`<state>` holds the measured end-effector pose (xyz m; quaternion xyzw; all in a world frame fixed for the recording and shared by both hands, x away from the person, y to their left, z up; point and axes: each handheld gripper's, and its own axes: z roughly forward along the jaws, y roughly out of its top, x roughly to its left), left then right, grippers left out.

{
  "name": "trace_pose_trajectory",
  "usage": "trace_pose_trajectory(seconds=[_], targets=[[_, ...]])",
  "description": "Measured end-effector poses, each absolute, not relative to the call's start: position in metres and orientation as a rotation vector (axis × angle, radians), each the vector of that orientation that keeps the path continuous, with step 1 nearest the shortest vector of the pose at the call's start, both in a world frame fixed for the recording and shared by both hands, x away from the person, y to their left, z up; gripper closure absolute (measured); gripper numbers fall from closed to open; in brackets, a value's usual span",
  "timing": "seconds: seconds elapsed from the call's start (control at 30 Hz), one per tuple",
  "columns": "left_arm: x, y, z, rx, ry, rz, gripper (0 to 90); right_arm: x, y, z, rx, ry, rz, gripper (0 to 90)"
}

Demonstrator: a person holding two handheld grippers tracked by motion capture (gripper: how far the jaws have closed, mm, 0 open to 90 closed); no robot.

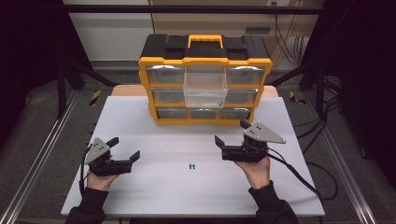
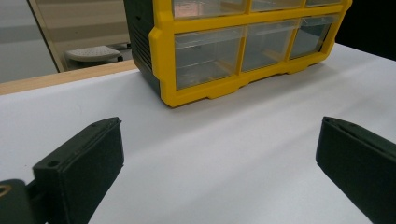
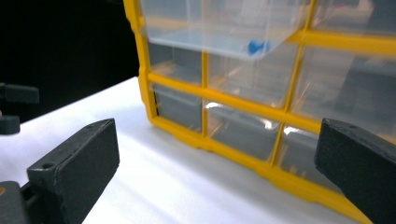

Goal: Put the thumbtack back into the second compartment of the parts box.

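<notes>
A yellow and black organiser [image 1: 205,60] with clear drawers stands at the back of the white table [image 1: 140,186]. Its top middle drawer [image 1: 205,88] is pulled out. In the right gripper view a small blue piece [image 3: 256,46] lies inside that drawer [image 3: 210,28]. Two small blue pieces [image 1: 191,166] lie on the table between the hands. My left gripper [image 1: 124,148] rests open at the front left, with nothing between its jaws, and faces the organiser [image 2: 210,51]. My right gripper [image 1: 232,131] is open and empty too, close in front of the organiser's lower right drawers [image 3: 243,135].
Metal rails run along both sides of the table, and cables trail off to the right. A wooden strip [image 2: 56,77] edges the table behind the organiser. Part of the other gripper [image 3: 14,107] shows at the left edge of the right gripper view.
</notes>
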<state>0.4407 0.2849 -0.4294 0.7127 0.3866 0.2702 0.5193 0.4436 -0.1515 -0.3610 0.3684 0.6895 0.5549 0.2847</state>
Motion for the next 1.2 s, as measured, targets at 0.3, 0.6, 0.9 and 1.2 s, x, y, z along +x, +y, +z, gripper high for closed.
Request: trace_pose_trajectory(seconds=[0.3,0.6,0.9,1.2], targets=[[0.441,0.285,-0.430,1.709,0.928,0.648,0.5,0.445,-0.134,-0.384,1.007,1.929,1.447,0.8],[0.441,0.285,-0.430,1.708,0.930,0.648,0.5,0.448,-0.115,-0.408,1.014,2.005,1.411,1.3],[0.441,0.285,-0.430,1.709,0.930,0.649,0.5,0.452,-0.098,-0.436,1.022,2.116,1.353,5.5],[0.441,0.285,-0.430,1.711,0.930,0.649,0.5,0.457,-0.084,-0.459,1.034,2.227,1.311,15.5]])
